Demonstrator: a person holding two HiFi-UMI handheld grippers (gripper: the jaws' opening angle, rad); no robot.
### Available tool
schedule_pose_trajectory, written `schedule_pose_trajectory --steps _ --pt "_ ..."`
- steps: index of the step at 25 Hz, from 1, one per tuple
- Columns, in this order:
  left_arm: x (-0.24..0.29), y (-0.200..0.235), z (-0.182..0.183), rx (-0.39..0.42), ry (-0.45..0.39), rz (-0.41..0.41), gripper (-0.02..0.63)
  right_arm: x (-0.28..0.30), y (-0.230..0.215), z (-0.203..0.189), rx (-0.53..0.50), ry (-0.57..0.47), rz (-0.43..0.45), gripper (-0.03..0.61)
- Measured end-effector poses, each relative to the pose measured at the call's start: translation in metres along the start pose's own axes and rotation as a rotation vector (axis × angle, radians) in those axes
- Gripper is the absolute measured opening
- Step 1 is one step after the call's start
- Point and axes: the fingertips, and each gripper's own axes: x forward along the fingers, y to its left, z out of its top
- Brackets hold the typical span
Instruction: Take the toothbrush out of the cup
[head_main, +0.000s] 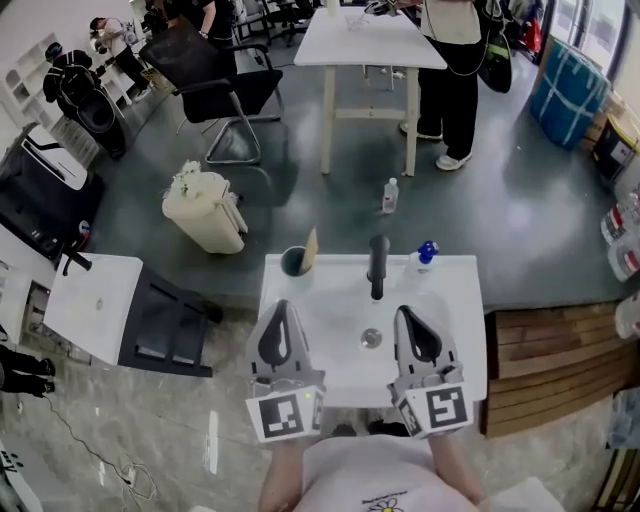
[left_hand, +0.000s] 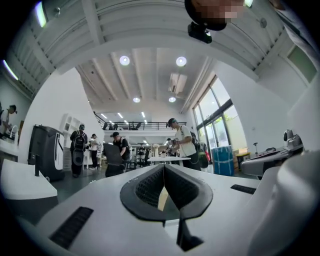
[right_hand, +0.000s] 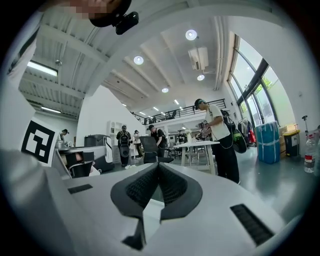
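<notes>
cup (head_main: 295, 262) on white washbasin (head_main: 330, 305); seemingly office

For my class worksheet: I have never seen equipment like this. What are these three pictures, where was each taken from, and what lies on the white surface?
There is no robot: a person holds hand-worked tongs in each hand. The head view comes from a camera on the person's head, looking down on a white washbasin. The left tongs and right tongs hover over it, both shut and empty. The other two pictures come from cameras riding on each tongs, looking along the shut jaws into the room. At the basin's back stand a black tap, a cup at the left with the toothbrush in it, and a blue-capped bottle at the right.
</notes>
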Motion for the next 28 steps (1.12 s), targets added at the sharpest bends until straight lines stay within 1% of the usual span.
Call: schedule_pose_trajectory --steps 5,9,12,13,14,17,19,21,24,28 --pt "0.002 -0.003 -0.001 -0.019 0.004 -0.014 0.017 0.004 -0.001 0.002 0.002 -0.007 0.009 0.012" --pt "0.008 -0.001 -0.004 -0.009 0.002 0.013 0.017 0.006 -0.004 -0.001 -0.001 0.002 0.01 0.012" --pt "0.015 -0.002 -0.007 -0.013 0.013 0.011 0.018 0.005 -0.006 -0.001 -0.004 0.004 0.005 0.012" --pt "0.019 -0.003 -0.008 -0.017 0.023 0.002 0.024 0.005 -0.007 0.0 -0.005 0.003 0.003 0.012" --pt "0.024 -0.005 -0.01 -0.012 0.034 -0.013 0.046 0.005 -0.007 0.001 -0.007 0.003 0.0 0.011" --pt "0.04 -0.007 -0.017 0.027 0.065 -0.062 0.107 0.004 -0.009 0.001 -0.01 0.006 -0.008 0.012" --pt "0.052 -0.006 -0.023 0.065 0.083 -0.079 0.13 0.004 -0.01 -0.001 -0.011 0.013 -0.012 0.012" --pt "0.063 -0.007 -0.033 0.101 0.114 -0.098 0.15 0.003 -0.009 -0.003 -0.009 0.019 -0.014 0.012" --pt "0.081 -0.011 -0.052 0.154 0.168 -0.118 0.207 0.002 -0.01 -0.005 -0.008 0.025 -0.024 0.012" --pt "0.102 -0.011 -0.077 0.253 0.221 -0.101 0.21 -0.001 -0.016 -0.008 -0.008 0.035 -0.048 0.012"
